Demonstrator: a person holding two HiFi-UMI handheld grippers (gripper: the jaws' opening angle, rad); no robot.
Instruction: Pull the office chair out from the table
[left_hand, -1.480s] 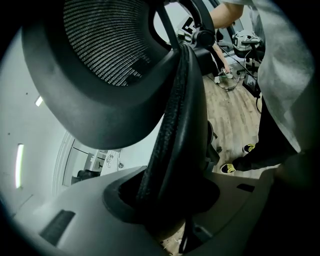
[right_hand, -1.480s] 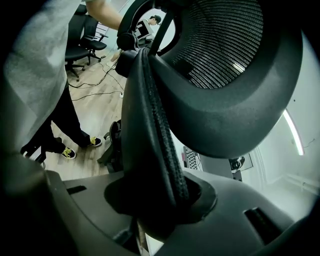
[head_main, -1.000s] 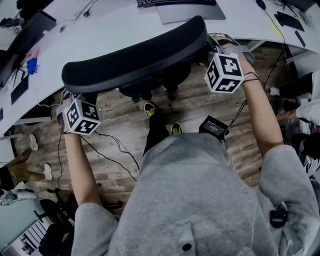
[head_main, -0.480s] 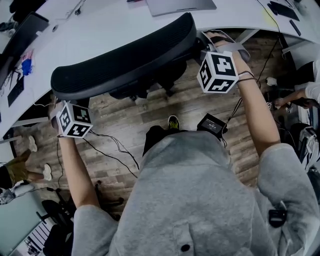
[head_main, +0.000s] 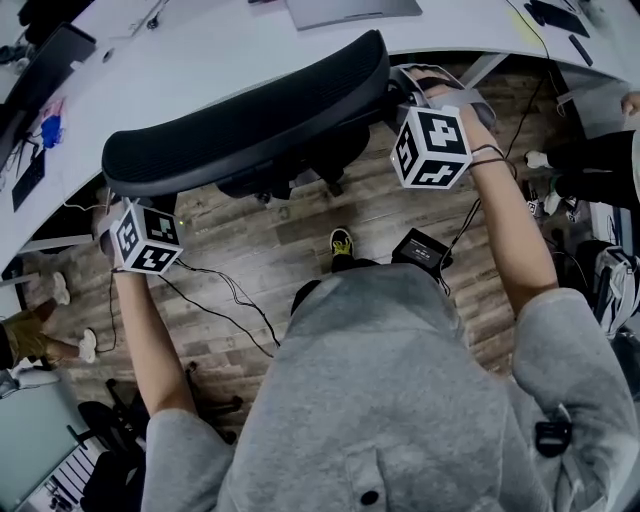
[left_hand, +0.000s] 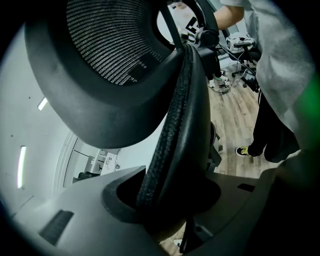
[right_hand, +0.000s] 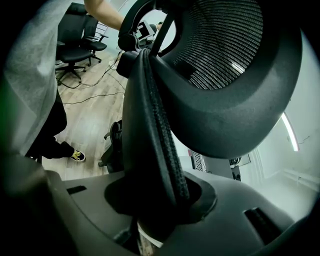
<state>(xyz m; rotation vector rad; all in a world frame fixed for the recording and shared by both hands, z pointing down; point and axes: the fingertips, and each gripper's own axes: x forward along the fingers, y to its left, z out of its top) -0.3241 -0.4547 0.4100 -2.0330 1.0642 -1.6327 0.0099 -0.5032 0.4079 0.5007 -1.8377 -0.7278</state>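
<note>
The black mesh office chair (head_main: 250, 115) stands with its backrest against the curved white table (head_main: 200, 50). My left gripper (head_main: 128, 200) is shut on the backrest's left end, below its marker cube. My right gripper (head_main: 402, 92) is shut on the right end. In the left gripper view the padded backrest edge (left_hand: 172, 145) runs down between the jaws of the left gripper (left_hand: 170, 202). The right gripper view has the same edge (right_hand: 150, 125) clamped in the right gripper (right_hand: 155, 205). The chair's seat and base are mostly hidden under the backrest.
A laptop (head_main: 350, 10) and a monitor (head_main: 50, 60) sit on the table. Cables and a black box (head_main: 420, 247) lie on the wooden floor by my foot (head_main: 342, 241). Other people's feet (head_main: 35, 340) show at the left. More office chairs (right_hand: 75, 45) stand behind.
Both grippers keep their hold on the backrest. The right end of the chair has shifted slightly with my right gripper, and my feet have stepped.
</note>
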